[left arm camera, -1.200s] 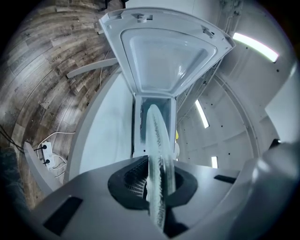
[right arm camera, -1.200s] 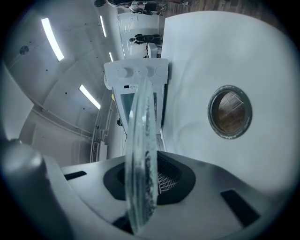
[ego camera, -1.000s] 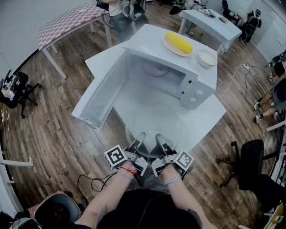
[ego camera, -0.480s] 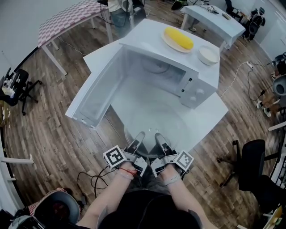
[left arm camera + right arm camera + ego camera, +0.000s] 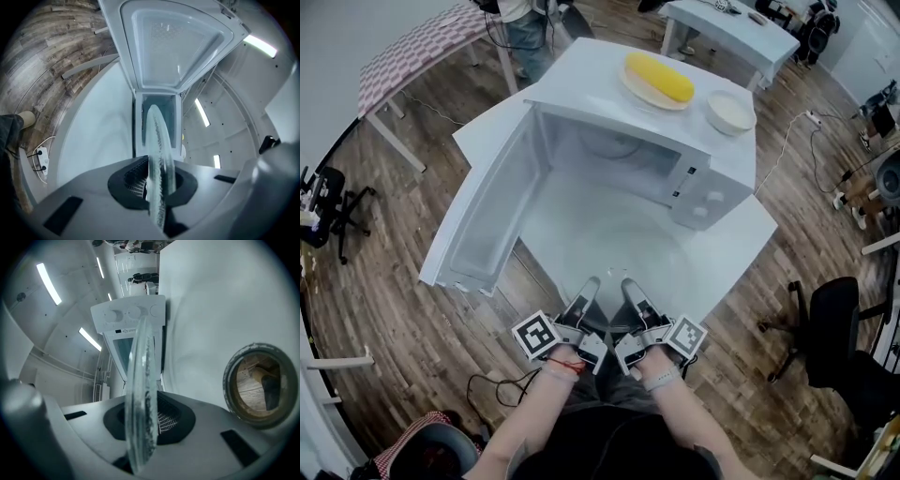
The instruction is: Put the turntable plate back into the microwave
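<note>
The clear glass turntable plate (image 5: pixel 617 262) hangs level over the white table (image 5: pixel 741 234), just in front of the open microwave (image 5: pixel 712 178). My left gripper (image 5: pixel 584 298) and right gripper (image 5: pixel 633 295) are side by side, each shut on the plate's near rim. In the left gripper view the plate (image 5: pixel 159 145) runs edge-on between the jaws of the left gripper (image 5: pixel 159 187), toward the open door (image 5: pixel 178 42). In the right gripper view the plate (image 5: pixel 140 380) is pinched the same way by the right gripper (image 5: pixel 140 423), with the control panel (image 5: pixel 129 315) beyond.
The microwave door (image 5: pixel 483 220) swings out to the left, past the table edge. On top of the microwave sit a dish with a yellow item (image 5: pixel 658 80) and a white bowl (image 5: pixel 729 112). A grey-rimmed round opening (image 5: pixel 255 383) lies in the table right of the plate. An office chair (image 5: pixel 834 328) stands at right.
Both grippers keep their hold on the plate. The head view has shifted, so the microwave and its door now sit larger and closer to the plate's far edge.
</note>
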### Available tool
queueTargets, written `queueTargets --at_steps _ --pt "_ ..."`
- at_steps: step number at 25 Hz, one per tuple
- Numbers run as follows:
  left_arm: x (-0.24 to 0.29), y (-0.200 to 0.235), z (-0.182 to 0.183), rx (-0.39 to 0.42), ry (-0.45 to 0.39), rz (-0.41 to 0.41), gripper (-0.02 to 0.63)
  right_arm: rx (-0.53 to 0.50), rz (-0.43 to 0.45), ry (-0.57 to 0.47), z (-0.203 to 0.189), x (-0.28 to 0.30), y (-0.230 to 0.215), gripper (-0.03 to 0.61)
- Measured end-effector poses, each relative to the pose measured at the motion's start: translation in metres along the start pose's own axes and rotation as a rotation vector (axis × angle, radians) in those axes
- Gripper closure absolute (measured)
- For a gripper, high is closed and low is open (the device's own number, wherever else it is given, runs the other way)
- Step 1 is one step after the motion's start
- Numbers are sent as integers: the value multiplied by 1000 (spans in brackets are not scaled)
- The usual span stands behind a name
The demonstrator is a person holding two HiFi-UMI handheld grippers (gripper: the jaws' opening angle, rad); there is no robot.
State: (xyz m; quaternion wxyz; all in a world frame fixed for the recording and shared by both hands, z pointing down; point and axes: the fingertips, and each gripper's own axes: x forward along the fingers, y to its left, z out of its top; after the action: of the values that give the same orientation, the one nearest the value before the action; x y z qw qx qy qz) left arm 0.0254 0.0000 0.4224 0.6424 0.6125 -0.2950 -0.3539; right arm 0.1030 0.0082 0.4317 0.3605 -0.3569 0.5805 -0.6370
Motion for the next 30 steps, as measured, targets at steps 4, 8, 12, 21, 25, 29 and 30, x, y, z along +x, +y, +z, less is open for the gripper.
queueTargets --at_steps 4,8,12,21,25,29,30 --pt "5 2 12 2 3 -3 583 3 13 -5 -1 12 -2 526" --pt "10 8 24 11 -4 7 583 -4 4 -1 2 25 -8 525" --pt "21 12 35 20 -4 1 583 -11 6 -4 8 39 -10 525" --pt "45 15 53 14 -3 -11 583 -22 12 -8 21 66 -10 526" --pt "54 16 58 11 2 -17 583 -20 10 -16 26 74 -11 525" --pt "63 19 64 11 10 -15 583 -34 7 -26 34 82 -12 526" --pt "66 20 66 11 11 -13 583 -37 9 -26 36 85 -11 526"
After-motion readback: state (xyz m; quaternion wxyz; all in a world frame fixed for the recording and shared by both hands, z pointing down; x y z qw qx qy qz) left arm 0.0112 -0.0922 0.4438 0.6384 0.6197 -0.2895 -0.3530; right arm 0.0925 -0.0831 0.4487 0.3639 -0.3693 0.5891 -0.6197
